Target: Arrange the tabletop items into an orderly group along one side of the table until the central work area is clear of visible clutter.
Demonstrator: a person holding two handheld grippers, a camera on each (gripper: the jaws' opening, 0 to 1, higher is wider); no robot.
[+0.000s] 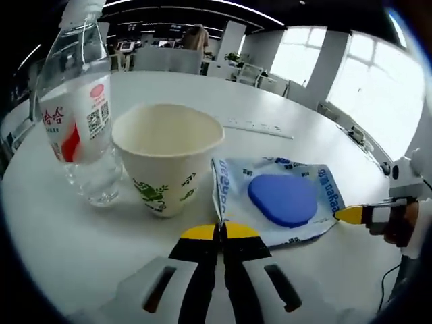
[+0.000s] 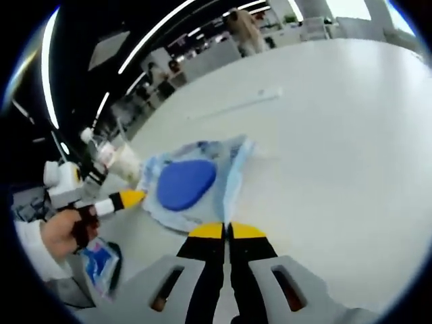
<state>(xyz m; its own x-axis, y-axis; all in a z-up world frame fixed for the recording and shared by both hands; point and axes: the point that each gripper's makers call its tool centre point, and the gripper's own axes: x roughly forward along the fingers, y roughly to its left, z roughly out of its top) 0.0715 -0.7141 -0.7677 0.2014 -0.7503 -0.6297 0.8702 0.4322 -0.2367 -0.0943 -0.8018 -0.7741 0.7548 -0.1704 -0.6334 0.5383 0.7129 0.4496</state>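
Nearest the lens in the left gripper view, the left gripper has its yellow-tipped jaws clenched together, the tips at the near left corner of a blue-and-white pouch; whether they pinch its edge cannot be told. From the left across the white bench stand a clear water bottle with a red-and-white label, upright, then a paper cup with green leaf print just beside it, then the flat pouch with its big blue oval. At the far right the right gripper reaches the pouch's right edge with a yellow tip.

In the right gripper view, a hand at the left holds the left gripper, whose yellow tip meets the pouch. A small blue packet lies below that hand. The right gripper has its jaws pressed shut at the pouch's near edge.
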